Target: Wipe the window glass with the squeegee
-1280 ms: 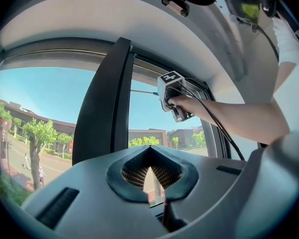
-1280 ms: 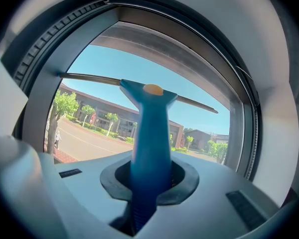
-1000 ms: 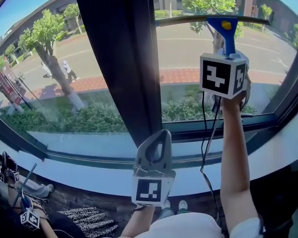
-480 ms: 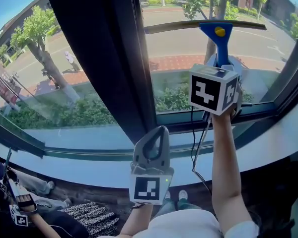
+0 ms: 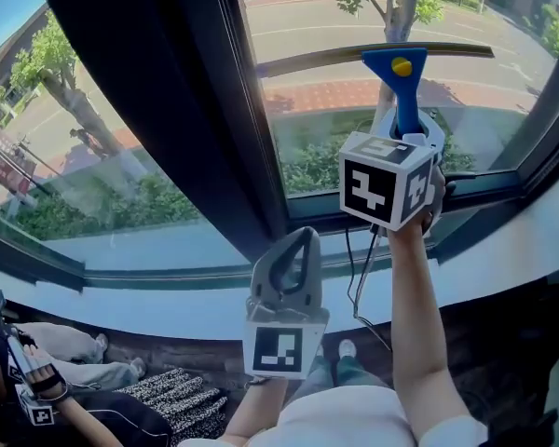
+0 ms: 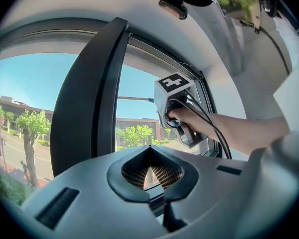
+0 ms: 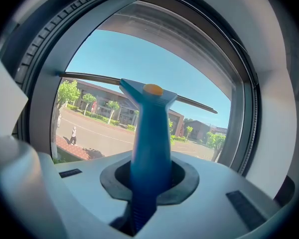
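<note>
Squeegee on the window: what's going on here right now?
A person is wiping the window glass. The right gripper is shut on the handle of the blue squeegee, whose blade lies across the right pane, seemingly against the glass. The left gripper is shut and empty, held low in front of the dark window post.

One squeegee (image 5: 397, 80): blue plastic handle with a yellow dot at the head, and a long thin dark blade (image 5: 354, 60) set crosswise. The handle stands upright, clamped between the jaws of the right hand-held gripper (image 5: 402, 142). The blade is near level, its left end slightly lower, and is held up to the window glass (image 5: 503, 101), the clear right-hand pane in a dark frame.
</note>
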`<state>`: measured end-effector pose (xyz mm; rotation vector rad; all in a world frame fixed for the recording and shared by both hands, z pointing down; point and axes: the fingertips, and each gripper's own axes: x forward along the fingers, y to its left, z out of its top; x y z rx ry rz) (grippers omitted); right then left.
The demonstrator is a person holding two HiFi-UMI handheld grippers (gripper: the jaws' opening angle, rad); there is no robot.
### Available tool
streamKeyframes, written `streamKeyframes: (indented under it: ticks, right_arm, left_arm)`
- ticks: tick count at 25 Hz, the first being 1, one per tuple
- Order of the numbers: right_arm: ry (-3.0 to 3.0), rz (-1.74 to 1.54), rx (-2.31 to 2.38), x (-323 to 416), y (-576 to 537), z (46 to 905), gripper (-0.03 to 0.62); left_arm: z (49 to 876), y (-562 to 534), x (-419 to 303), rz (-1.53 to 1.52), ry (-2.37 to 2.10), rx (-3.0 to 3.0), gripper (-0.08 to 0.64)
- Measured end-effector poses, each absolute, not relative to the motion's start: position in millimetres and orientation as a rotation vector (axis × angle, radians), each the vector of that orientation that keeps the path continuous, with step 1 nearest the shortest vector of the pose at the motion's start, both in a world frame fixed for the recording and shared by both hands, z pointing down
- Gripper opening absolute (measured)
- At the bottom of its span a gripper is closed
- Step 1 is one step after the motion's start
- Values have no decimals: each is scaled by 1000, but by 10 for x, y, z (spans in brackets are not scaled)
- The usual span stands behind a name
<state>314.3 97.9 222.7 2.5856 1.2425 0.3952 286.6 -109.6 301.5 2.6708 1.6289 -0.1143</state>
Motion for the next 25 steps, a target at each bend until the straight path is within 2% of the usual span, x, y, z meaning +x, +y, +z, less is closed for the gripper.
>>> streamKeyframes:
  ticks: [25]
  right_arm:
    - [1240, 658, 2587, 3220, 847, 3369, 63]
  left_arm:
    - [3470, -915, 2999, 72, 1739, 2684, -9]
